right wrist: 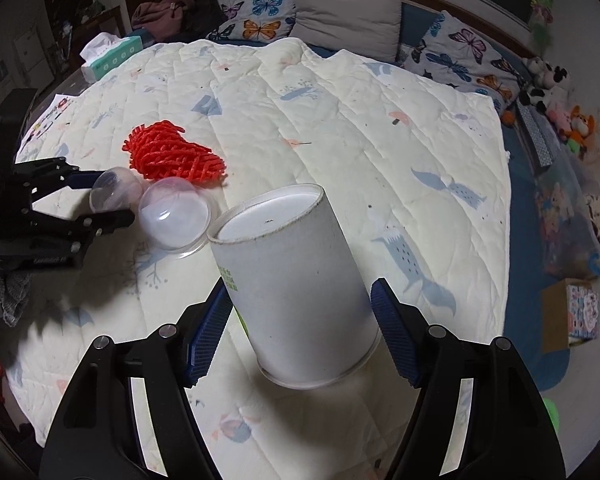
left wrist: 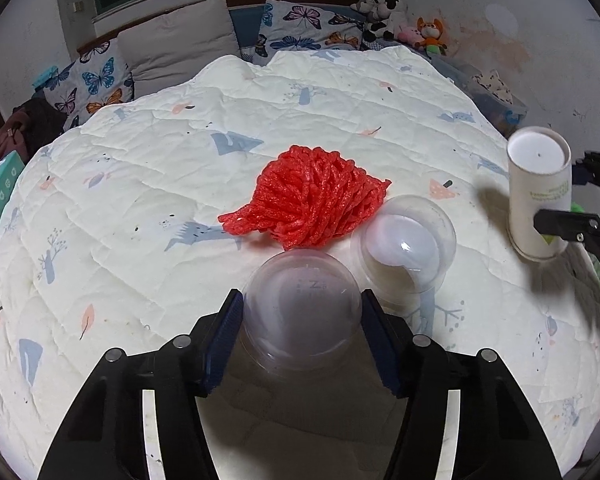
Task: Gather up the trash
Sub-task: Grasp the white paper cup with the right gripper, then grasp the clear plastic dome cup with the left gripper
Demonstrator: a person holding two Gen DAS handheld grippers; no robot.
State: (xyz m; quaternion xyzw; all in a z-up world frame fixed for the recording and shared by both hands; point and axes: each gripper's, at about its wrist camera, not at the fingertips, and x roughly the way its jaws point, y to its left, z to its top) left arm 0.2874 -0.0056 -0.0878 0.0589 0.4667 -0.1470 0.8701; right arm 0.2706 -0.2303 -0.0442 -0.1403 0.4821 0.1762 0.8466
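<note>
Quilted bed [left wrist: 148, 152] (butterfly pillows [right wrist: 260, 12] behind) bears red netting [left wrist: 312, 204].

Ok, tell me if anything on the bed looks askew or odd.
The white cardboard tube leans tilted between the right gripper fingers, off the white quilt. Two clear plastic domes and red foam netting lie loose.

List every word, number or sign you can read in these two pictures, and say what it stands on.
"Z": embossed on the base of the clear plastic cup between the left gripper fingers; smaller marks around it unreadable.
Green print on the white paper tube: too blurred to read.
Tissue box: pattern only, no legible words.
</note>
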